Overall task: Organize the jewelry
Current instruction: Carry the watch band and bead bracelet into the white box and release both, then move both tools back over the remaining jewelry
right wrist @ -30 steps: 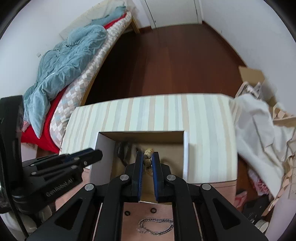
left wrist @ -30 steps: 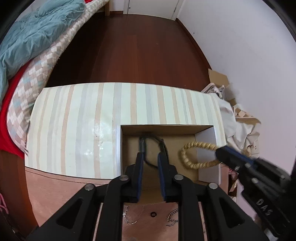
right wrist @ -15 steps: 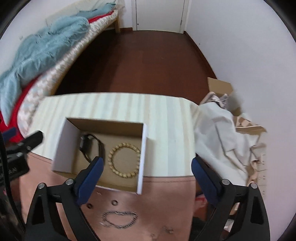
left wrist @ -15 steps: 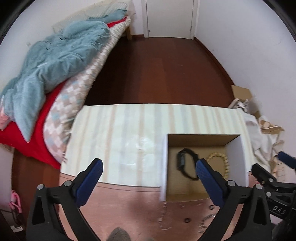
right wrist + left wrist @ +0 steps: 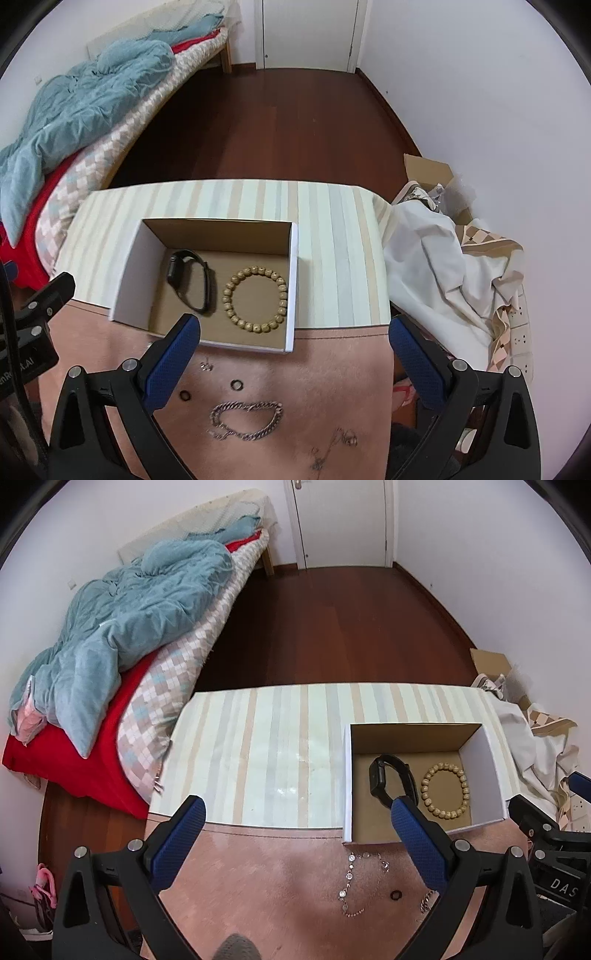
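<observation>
An open cardboard box (image 5: pixel 129 280) (image 5: pixel 491 753) stands on the table. Inside lie a black watch (image 5: pixel 190 280) (image 5: pixel 391 779) and a tan bead bracelet (image 5: pixel 255 300) (image 5: pixel 445 788). On the pink cloth in front of the box lie a silver chain bracelet (image 5: pixel 245 419), two small dark rings (image 5: pixel 236 384), a small stud (image 5: pixel 207 366) and a thin crystal chain (image 5: pixel 351 880) (image 5: pixel 332 445). My left gripper (image 5: pixel 295 816) is open and empty, raised above the table left of the box. My right gripper (image 5: pixel 293 334) is open and empty, raised above the box's front right corner.
The table carries a striped cloth (image 5: pixel 266 738) at the back and a pink cloth (image 5: pixel 280 878) at the front. A bed with a teal blanket (image 5: pixel 122 602) stands to the left. White fabric and cardboard (image 5: pixel 443 251) are piled to the right of the table.
Both grippers opened, let go of the watch and the bead bracelet in the box, and drew back upward. The left gripper shifted left.
</observation>
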Motion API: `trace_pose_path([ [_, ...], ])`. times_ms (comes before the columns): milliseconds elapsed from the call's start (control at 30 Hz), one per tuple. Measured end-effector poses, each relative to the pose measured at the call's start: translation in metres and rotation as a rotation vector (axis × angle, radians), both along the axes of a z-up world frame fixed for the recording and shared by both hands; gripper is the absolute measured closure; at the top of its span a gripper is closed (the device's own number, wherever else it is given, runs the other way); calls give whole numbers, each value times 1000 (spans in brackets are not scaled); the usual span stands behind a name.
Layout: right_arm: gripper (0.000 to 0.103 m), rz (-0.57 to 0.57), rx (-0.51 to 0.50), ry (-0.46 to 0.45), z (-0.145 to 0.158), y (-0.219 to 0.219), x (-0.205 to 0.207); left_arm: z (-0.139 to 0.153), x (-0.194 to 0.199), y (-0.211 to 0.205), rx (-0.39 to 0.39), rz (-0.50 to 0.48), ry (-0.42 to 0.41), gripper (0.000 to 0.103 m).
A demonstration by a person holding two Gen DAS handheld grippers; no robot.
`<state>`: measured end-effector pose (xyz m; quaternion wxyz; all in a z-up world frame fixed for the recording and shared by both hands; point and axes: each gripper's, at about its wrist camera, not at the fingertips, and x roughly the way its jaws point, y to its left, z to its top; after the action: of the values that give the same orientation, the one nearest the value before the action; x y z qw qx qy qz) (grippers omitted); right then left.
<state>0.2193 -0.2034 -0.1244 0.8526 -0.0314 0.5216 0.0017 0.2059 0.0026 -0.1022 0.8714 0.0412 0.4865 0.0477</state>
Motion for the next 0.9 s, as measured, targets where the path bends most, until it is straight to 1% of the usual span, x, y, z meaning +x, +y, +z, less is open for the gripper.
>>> trace_pose_path([
  [167, 0, -12, 14, -37, 22, 2, -22, 18, -22, 1, 6, 2, -41, 0],
  [333, 0, -15, 17, -86, 49, 5, -50, 43, -51, 5, 9, 10, -95, 0],
  [633, 0, -17, 24, -159, 90, 9, -97, 80, -95, 8, 10, -12, -162, 0],
  [800, 0, -17, 27, -189, 106, 11, -118, 90, -113, 11, -7, -10, -176, 0],
  [900, 0, -18, 47, -179, 106, 10, -126, 90, -123, 17, -34, 13, -186, 0],
])
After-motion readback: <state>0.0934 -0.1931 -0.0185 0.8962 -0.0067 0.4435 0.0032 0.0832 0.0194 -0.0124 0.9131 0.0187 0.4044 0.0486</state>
